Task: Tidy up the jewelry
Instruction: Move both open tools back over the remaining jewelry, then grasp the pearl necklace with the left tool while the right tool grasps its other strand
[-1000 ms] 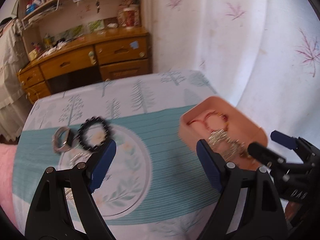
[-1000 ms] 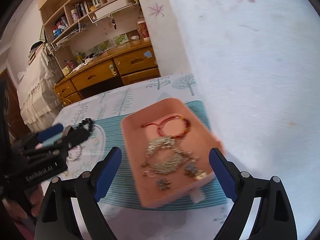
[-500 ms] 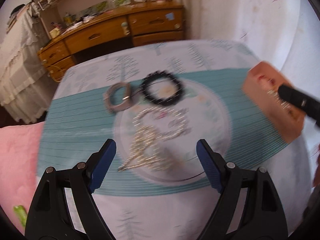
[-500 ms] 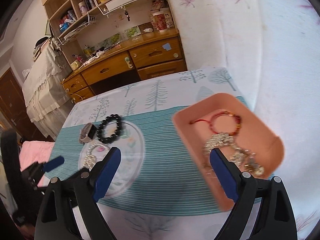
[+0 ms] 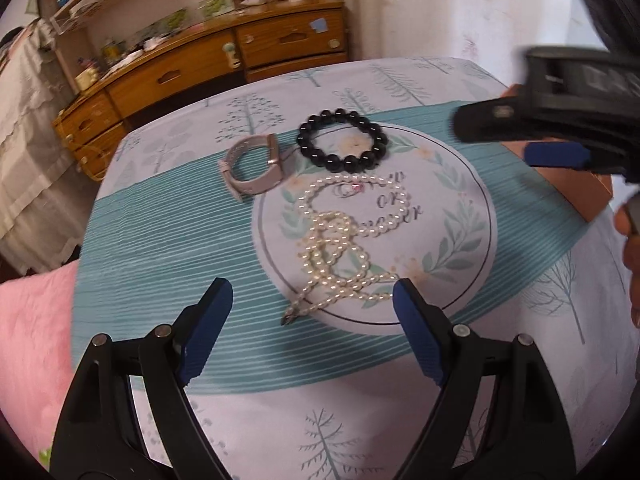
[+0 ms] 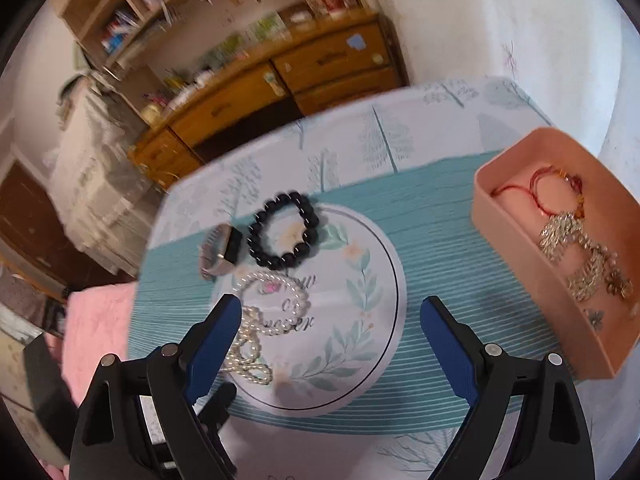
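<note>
A white pearl necklace [image 5: 344, 240] lies heaped on the round printed patch of the tablecloth, just ahead of my open, empty left gripper [image 5: 312, 312]. Behind it lie a black bead bracelet [image 5: 343, 140] and a grey watch [image 5: 254, 168]. In the right wrist view the pearl necklace [image 6: 264, 320], black bracelet [image 6: 284, 236] and watch [image 6: 222, 252] lie ahead and left of my open, empty right gripper [image 6: 332, 320]. A pink tray [image 6: 516, 240] at the right holds a red string bracelet [image 6: 548, 188] and silver chain jewelry [image 6: 580, 252].
The table [image 5: 168, 240] has a teal and white tree-print cloth. A pink cushion [image 5: 32, 340] lies at its left. A wooden dresser [image 5: 224, 56] stands beyond the far edge. A white wall [image 5: 460, 8] is at the right. The right gripper's body [image 5: 560, 128] reaches in from the right.
Both grippers have swung left, away from the pink tray and toward the loose jewelry. The pearl necklace now lies right before the left gripper. Both stay open and empty.
</note>
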Motion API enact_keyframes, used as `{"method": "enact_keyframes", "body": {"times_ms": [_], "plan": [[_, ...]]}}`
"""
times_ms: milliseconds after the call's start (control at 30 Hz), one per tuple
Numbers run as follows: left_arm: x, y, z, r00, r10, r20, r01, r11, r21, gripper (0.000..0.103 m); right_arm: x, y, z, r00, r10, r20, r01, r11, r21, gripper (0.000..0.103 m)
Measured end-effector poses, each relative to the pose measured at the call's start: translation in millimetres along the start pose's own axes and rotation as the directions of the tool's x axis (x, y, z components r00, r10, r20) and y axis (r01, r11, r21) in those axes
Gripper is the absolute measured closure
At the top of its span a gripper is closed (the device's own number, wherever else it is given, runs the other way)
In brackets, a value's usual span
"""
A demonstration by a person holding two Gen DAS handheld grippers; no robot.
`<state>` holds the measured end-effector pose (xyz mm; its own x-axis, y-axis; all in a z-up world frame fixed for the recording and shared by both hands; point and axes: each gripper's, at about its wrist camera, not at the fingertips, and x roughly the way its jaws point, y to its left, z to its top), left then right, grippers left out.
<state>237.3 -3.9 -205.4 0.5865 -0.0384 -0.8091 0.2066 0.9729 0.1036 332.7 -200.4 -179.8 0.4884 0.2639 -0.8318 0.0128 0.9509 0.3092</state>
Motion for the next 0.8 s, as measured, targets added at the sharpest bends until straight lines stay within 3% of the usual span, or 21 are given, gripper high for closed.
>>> {"method": "enact_keyframes", "body": {"times_ms": [200,267,367,500,567,667,733,800], "plan": [[20,-7,3,0.997,-0.077,0.028,0.077,0.997,0.009,0.023,35,20,7,0.99,-0.074,-0.116,0.077,0.997,0.015,0.014],[26,-7,4,0.994,-0.105,0.033,0.105,0.994,0.001,0.026,49,30,8,0.982,-0.089,-0.167,0.086,0.996,-0.024,0.029],[33,-5,7,0.99,-0.136,0.042,0.136,0.991,-0.006,0.029,64,40,8,0.975,-0.106,-0.197,0.091,0.992,-0.082,0.041],[44,1,9,0.989,-0.143,0.033,0.144,0.989,-0.03,0.041,80,54,7,0.968,-0.137,-0.212,0.082,0.965,-0.249,0.049],[45,3,9,0.989,-0.145,0.041,0.146,0.989,-0.025,0.042,87,58,5,0.963,-0.158,-0.22,0.084,0.946,-0.314,0.059],[46,3,8,0.989,-0.14,0.051,0.142,0.99,-0.021,0.043,96,65,2,0.961,-0.137,-0.242,0.043,0.932,-0.359,0.062],[45,3,6,0.988,-0.138,0.064,0.14,0.99,-0.023,0.047,99,71,0,0.963,-0.14,-0.232,0.038,0.917,-0.397,0.062],[43,2,4,0.988,-0.133,0.074,0.135,0.99,-0.026,0.062,101,78,-3,0.965,-0.147,-0.215,0.038,0.896,-0.442,0.062]]}}
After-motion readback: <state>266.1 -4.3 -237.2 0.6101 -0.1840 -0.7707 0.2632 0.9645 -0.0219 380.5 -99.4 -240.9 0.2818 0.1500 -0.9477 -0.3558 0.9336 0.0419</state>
